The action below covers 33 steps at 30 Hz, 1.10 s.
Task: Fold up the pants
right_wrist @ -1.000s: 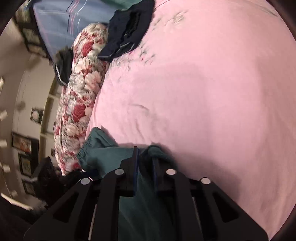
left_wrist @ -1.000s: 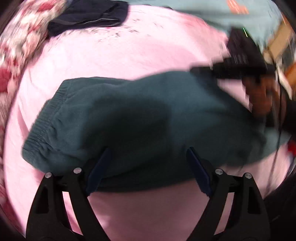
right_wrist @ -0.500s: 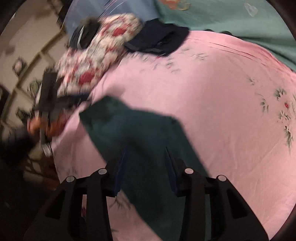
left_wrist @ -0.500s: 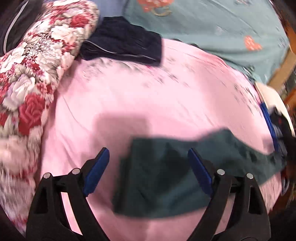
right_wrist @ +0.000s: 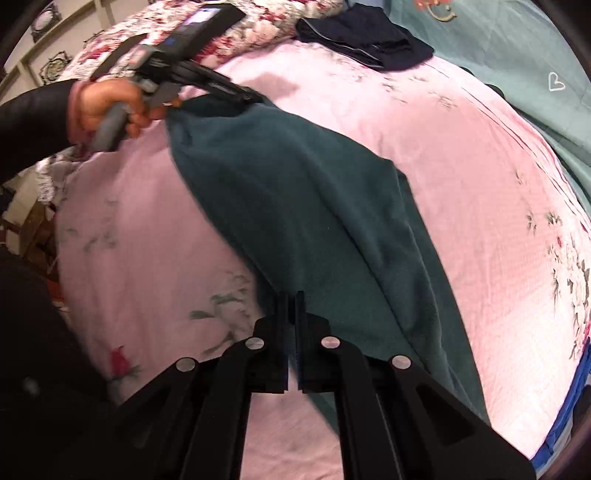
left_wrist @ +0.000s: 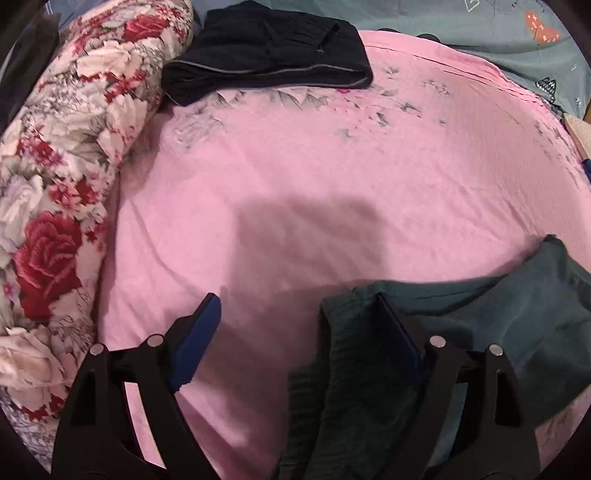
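The dark teal pants (left_wrist: 517,314) lie stretched along the pink sheet (left_wrist: 332,166). In the left wrist view their ribbed waistband bunches around the right finger of my left gripper (left_wrist: 297,317), which stands wide open; its pads press on nothing. In the right wrist view the pants (right_wrist: 295,184) run from the left gripper (right_wrist: 236,92), held by a hand (right_wrist: 107,107), down to my right gripper (right_wrist: 291,299). Its jaws are closing and stand together, and the pants' left edge runs straight into the tips.
A folded navy garment (left_wrist: 266,51) lies at the far side of the sheet. A rolled floral quilt (left_wrist: 55,184) borders the left. A grey-green bedcover (left_wrist: 480,29) lies beyond. Bare pink sheet spreads to the right of the pants (right_wrist: 480,221).
The left gripper has slid left, so the pants went from filling its view to the lower right corner. The right gripper let go, opened partway, rolled, then shut at the pants' edge.
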Each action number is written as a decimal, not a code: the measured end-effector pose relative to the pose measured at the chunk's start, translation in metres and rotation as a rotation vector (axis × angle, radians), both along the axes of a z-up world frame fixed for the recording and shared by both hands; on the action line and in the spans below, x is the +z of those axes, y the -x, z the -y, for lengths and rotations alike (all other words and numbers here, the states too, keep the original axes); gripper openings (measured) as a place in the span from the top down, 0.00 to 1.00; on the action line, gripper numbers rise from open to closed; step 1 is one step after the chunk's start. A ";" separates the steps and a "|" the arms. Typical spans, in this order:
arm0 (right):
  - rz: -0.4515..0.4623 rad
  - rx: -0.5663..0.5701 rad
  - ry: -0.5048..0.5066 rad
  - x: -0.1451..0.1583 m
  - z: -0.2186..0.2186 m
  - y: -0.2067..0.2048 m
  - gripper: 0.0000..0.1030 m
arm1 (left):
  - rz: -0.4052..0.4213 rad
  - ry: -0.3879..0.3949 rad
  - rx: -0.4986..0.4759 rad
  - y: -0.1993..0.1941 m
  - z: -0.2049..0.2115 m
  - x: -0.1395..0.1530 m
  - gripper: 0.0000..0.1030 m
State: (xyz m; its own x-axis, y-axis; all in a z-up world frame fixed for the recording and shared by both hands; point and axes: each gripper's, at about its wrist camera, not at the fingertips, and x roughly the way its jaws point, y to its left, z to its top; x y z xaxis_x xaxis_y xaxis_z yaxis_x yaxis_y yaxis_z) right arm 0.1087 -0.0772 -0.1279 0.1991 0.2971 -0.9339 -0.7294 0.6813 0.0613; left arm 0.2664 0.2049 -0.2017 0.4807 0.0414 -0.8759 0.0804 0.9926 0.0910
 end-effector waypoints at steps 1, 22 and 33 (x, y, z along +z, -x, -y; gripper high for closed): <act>-0.024 0.015 0.012 -0.004 0.000 0.003 0.98 | 0.009 -0.018 0.009 -0.003 -0.003 0.001 0.17; -0.124 -0.333 -0.052 -0.030 0.121 -0.100 0.97 | 0.112 -0.101 0.166 0.046 -0.017 0.055 0.13; -0.172 -0.450 -0.214 -0.013 0.169 -0.082 0.63 | 0.015 0.264 -0.232 0.019 0.159 0.038 0.13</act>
